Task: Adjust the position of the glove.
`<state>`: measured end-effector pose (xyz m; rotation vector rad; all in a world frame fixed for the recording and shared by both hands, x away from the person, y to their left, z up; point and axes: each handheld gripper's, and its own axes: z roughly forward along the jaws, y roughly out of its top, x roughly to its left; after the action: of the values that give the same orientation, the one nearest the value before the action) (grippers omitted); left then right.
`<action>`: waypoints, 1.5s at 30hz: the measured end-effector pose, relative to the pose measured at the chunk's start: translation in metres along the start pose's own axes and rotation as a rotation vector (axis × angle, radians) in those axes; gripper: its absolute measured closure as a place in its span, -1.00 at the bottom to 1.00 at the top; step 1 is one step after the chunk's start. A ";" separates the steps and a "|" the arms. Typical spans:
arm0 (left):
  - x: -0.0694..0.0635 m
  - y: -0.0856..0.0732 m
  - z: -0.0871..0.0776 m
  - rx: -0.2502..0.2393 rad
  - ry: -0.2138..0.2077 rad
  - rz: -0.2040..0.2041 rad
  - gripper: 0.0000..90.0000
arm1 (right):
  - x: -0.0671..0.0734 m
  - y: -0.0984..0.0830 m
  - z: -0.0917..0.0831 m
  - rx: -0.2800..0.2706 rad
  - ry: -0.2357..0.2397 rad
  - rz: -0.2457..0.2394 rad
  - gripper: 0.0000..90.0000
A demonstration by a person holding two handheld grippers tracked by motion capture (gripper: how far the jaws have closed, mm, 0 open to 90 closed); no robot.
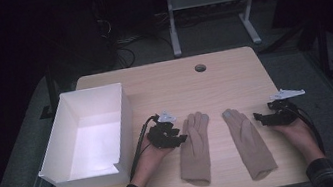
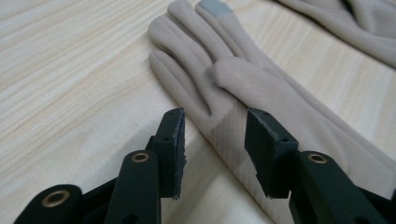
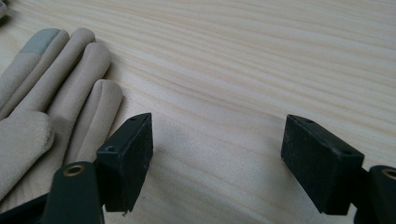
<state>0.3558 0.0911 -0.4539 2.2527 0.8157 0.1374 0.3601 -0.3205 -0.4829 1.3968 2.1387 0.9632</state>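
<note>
Both tongs spread, empty: left tongs (image 2: 214, 140) over glove (image 2: 243, 88), right tongs (image 3: 217, 158) wider.

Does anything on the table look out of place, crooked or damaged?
Nothing stands out. The two gloves lie flat, side by side, on the table, and the white box sits upright at its left edge. Both grippers are open and empty.
</note>
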 end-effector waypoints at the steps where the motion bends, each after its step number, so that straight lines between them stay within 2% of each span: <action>1: 0.000 0.000 0.002 0.000 0.000 0.003 0.27 | 0.000 0.000 0.000 0.001 0.000 0.001 -0.45; 3: 0.000 -0.001 0.005 -0.001 0.001 -0.006 0.26 | 0.000 0.000 0.000 0.000 0.000 0.000 -0.45; 5: -0.002 -0.002 0.009 0.023 0.009 0.012 0.27 | 0.000 0.000 0.000 0.000 0.000 0.000 -0.45; 8: -0.004 -0.003 0.011 0.023 0.014 0.017 0.30 | 0.000 0.000 0.000 0.000 0.000 0.000 -0.45; 11: -0.006 -0.003 0.011 0.028 0.007 0.039 0.54 | 0.000 0.000 0.000 0.001 0.004 -0.005 -0.44; 13: -0.008 -0.003 0.012 0.025 0.000 0.035 0.60 | 0.000 0.000 0.000 0.000 0.007 -0.011 -0.40; 14: -0.008 -0.003 0.012 0.026 -0.007 0.033 0.75 | 0.001 -0.001 -0.002 -0.008 0.019 -0.019 -0.27; 15: -0.009 -0.003 0.012 0.030 -0.010 0.035 0.75 | 0.001 -0.001 -0.002 -0.008 0.019 -0.019 -0.27; 16: -0.009 -0.002 0.012 0.038 -0.016 0.041 0.83 | 0.002 -0.001 -0.004 -0.009 0.042 -0.027 -0.05; 17: -0.009 -0.002 0.012 0.038 -0.016 0.041 0.86 | 0.002 -0.001 -0.004 -0.009 0.042 -0.027 -0.05; 18: -0.008 -0.002 0.012 0.041 -0.018 0.044 0.86 | 0.002 -0.001 -0.006 -0.008 0.068 -0.023 0.10; 19: -0.008 -0.002 0.012 0.034 -0.024 0.025 0.87 | 0.004 0.000 -0.012 -0.002 0.131 -0.018 0.44; 20: -0.008 -0.002 0.012 0.034 -0.024 0.025 0.87 | 0.004 0.000 -0.012 -0.002 0.131 -0.018 0.44; 21: -0.007 -0.002 0.013 0.027 -0.031 0.015 0.87 | 0.009 0.000 -0.020 0.017 0.177 -0.042 0.71; 22: -0.007 -0.002 0.013 0.027 -0.031 0.015 0.87 | 0.009 0.000 -0.020 0.017 0.177 -0.042 0.71; 23: -0.007 -0.003 0.012 0.027 -0.032 0.016 0.87 | 0.013 0.000 -0.024 0.026 0.192 -0.063 0.82; 24: -0.007 -0.002 0.012 0.033 -0.029 0.026 0.87 | 0.019 -0.003 -0.031 0.032 0.228 -0.092 0.95; 25: -0.007 -0.002 0.012 0.033 -0.029 0.026 0.87 | 0.022 -0.004 -0.035 0.037 0.239 -0.099 0.99; 28: -0.007 -0.003 0.012 0.030 -0.027 0.025 0.87 | 0.030 -0.008 -0.042 0.053 0.267 -0.134 1.00; 33: -0.007 -0.003 0.012 0.032 -0.029 0.027 0.87 | 0.035 -0.018 -0.046 0.108 0.297 -0.149 1.00; 35: -0.007 -0.003 0.012 0.033 -0.029 0.026 0.87 | 0.035 -0.019 -0.045 0.110 0.300 -0.158 1.00; 37: -0.007 -0.003 0.012 0.029 -0.028 0.025 0.87 | 0.036 -0.018 -0.043 0.113 0.312 -0.145 1.00; 40: -0.006 -0.003 0.012 0.032 -0.034 0.027 0.87 | 0.042 -0.015 -0.039 0.113 0.331 -0.167 1.00; 44: -0.007 -0.003 0.012 0.030 -0.030 0.026 0.87 | 0.047 -0.013 -0.037 0.112 0.348 -0.169 1.00; 45: -0.007 -0.003 0.012 0.030 -0.030 0.025 0.87 | 0.048 -0.012 -0.036 0.107 0.355 -0.184 1.00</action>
<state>0.3525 0.0813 -0.4637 2.2879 0.7789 0.1040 0.3090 -0.2916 -0.4663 1.1133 2.5600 1.1038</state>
